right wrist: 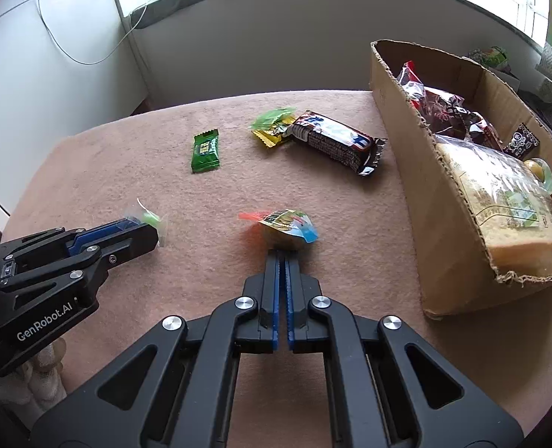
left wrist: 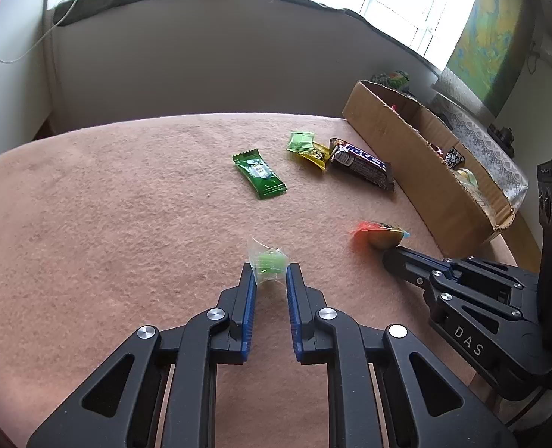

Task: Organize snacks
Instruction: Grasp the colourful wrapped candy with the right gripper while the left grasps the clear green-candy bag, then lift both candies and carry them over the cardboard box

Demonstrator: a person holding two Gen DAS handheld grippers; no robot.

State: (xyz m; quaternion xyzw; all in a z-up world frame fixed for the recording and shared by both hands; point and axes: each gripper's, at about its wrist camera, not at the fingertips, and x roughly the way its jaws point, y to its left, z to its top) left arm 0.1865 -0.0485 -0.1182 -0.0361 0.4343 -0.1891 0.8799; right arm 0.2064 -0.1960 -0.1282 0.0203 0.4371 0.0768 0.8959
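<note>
"DAS" is printed in white on the right hand-held gripper [left wrist: 387, 257] as the left view shows it; "GenRobot.AI" is printed on the left hand-held gripper [right wrist: 152, 229] as the right view shows it. The writing on the snack wrappers is too small or blurred to read.

A cardboard box [right wrist: 395, 119] stands along the right edge of the surface [right wrist: 108, 171], open at the top. In it lie a wrapped slice of bread [right wrist: 499, 201] at the near end, a red-and-clear bag [right wrist: 436, 104] at the far end, a small black packet [right wrist: 523, 143] and a round clear-wrapped sweet [right wrist: 540, 175].

Outside the box, toward the far edge, lie a dark green packet [left wrist: 259, 173], a light green packet [left wrist: 301, 142] overlapping a yellow one [left wrist: 315, 156], and a dark chocolate bar [left wrist: 361, 164] touching them.

The left gripper's fingers are spread on either side of a clear-wrapped green candy [left wrist: 270, 263], not pinching it. The right gripper's fingers are pressed together, tips touching a jelly cup [right wrist: 285, 226] near the middle of the surface.
</note>
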